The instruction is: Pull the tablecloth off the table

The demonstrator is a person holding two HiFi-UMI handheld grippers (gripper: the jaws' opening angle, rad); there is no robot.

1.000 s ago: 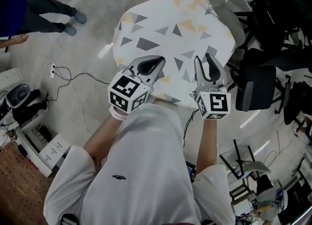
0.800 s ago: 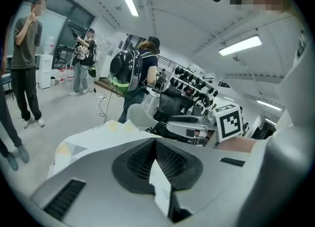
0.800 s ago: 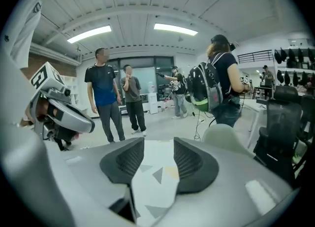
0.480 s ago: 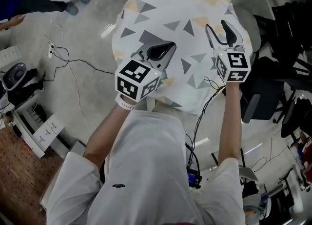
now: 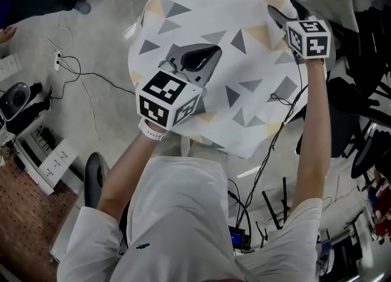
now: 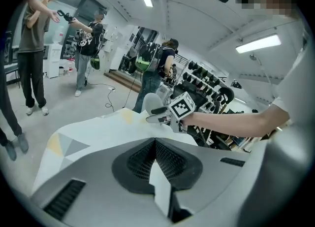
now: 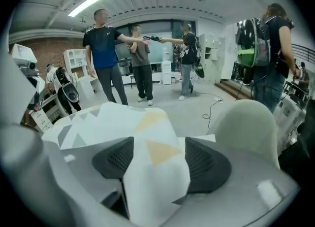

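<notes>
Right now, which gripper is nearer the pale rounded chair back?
Right: the right gripper, jaws just opening around the triangle-patterned white tablecloth, is beside the chair back; the left gripper is mid-cloth, farther off.

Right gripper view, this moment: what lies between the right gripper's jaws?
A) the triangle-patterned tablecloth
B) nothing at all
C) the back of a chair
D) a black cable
A: the right gripper has its jaws apart, having just been opening, and a raised fold of the white tablecloth with grey and yellow triangles fills the gap between them.
</notes>
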